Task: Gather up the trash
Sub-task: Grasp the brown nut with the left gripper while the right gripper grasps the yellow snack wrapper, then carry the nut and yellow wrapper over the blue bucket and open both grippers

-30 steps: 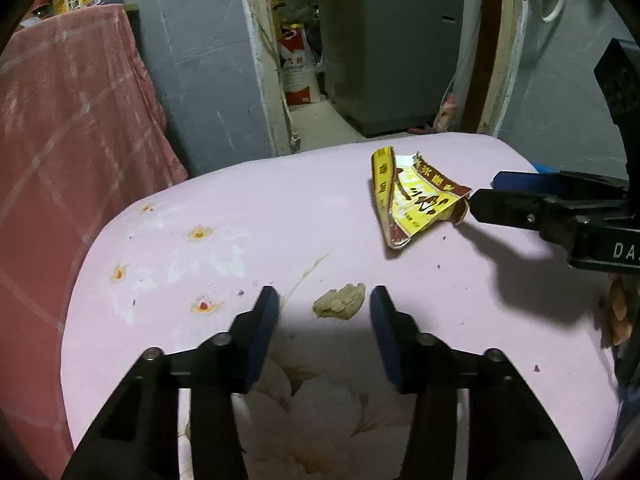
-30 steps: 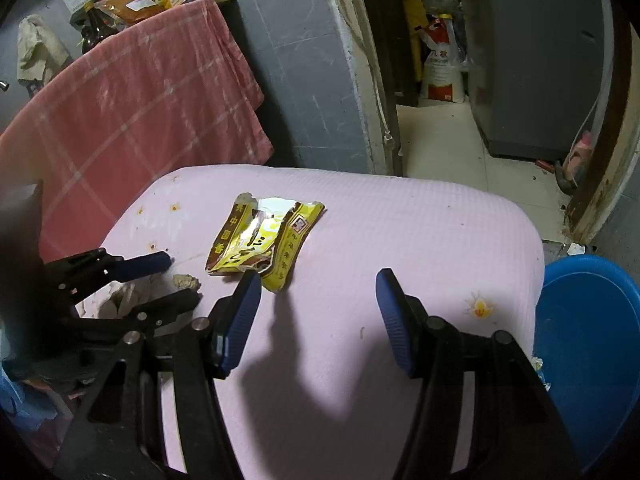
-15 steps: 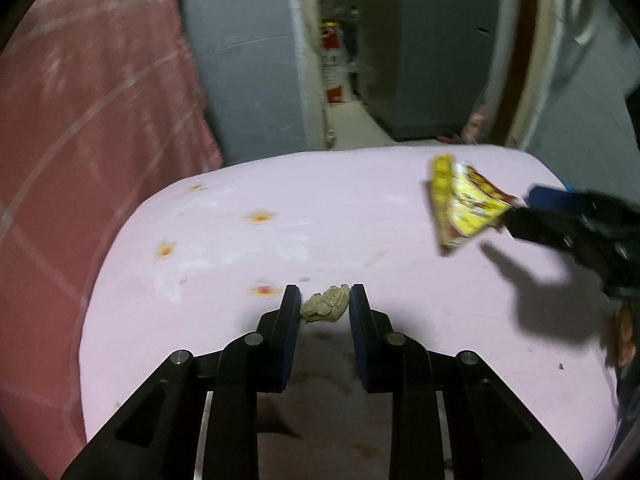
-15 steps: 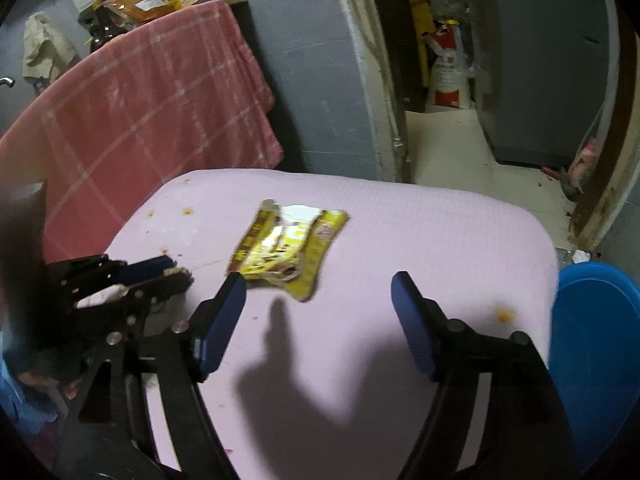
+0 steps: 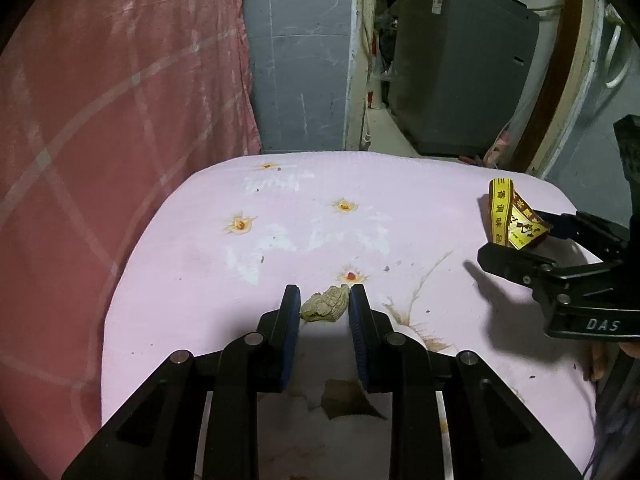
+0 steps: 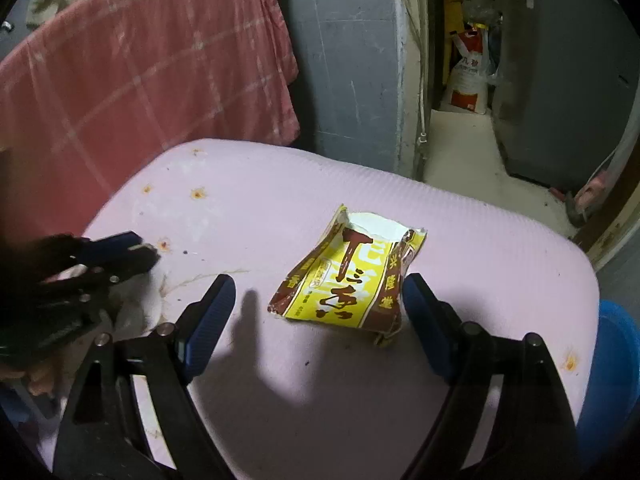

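Pink table (image 5: 192,288): yellow wrapper (image 6: 352,280) open end away, between right claw (image 6: 316,308) fingers.

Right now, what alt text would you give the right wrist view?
The right claw is open over a pink tablecloth, straddling a torn yellow and brown snack wrapper that lies flat. At far left, the left claw pinches a small scrap; a blue bin shows at right.

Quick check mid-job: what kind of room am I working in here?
Probably a cramped household utility or storage corner, not a tidy living space. A grey washing machine stands past the doorway, sacks are piled behind it, a pink towel hangs beside the stained pink table, and a blue tub sits alongside.
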